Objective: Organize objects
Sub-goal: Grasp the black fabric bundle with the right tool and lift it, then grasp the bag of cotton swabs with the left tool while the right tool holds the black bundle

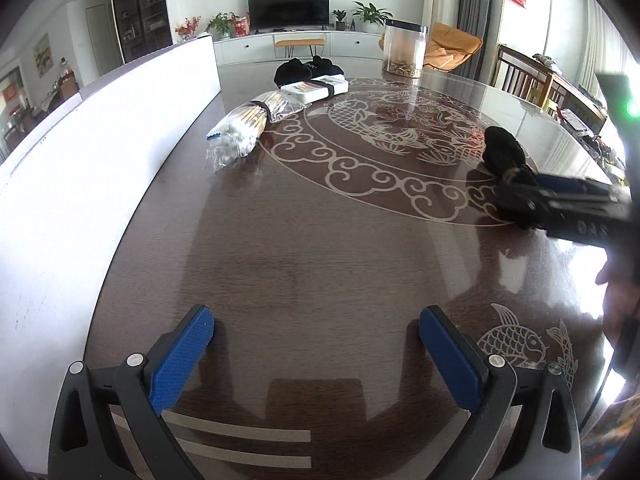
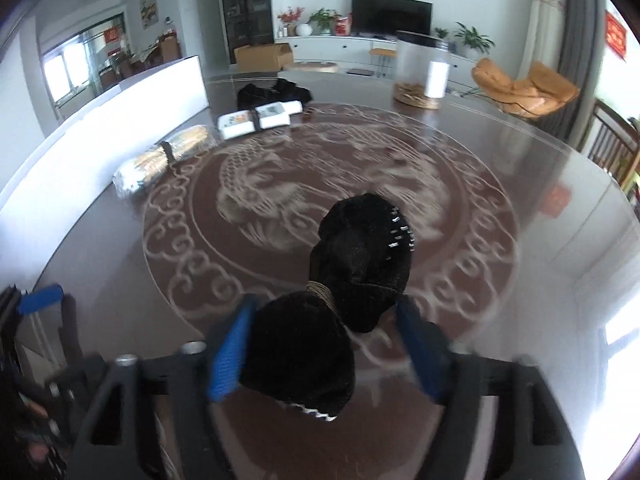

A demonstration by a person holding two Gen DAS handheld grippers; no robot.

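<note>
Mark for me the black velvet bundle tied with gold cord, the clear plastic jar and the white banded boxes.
Black velvet bundle tied with gold cord [image 2: 360, 240]: right wrist view, upper lobe.
Clear plastic jar [image 1: 403, 46]: left wrist view, side wall.
White banded boxes [image 1: 310, 89]: left wrist view, top face of the nearer box.

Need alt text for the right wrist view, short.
A black velvet bundle tied at the middle with tan cord sits between the blue pads of the right gripper on a dark round table with a pale fish pattern. Farther back lie a bagged chopstick bundle and banded white boxes.
</note>
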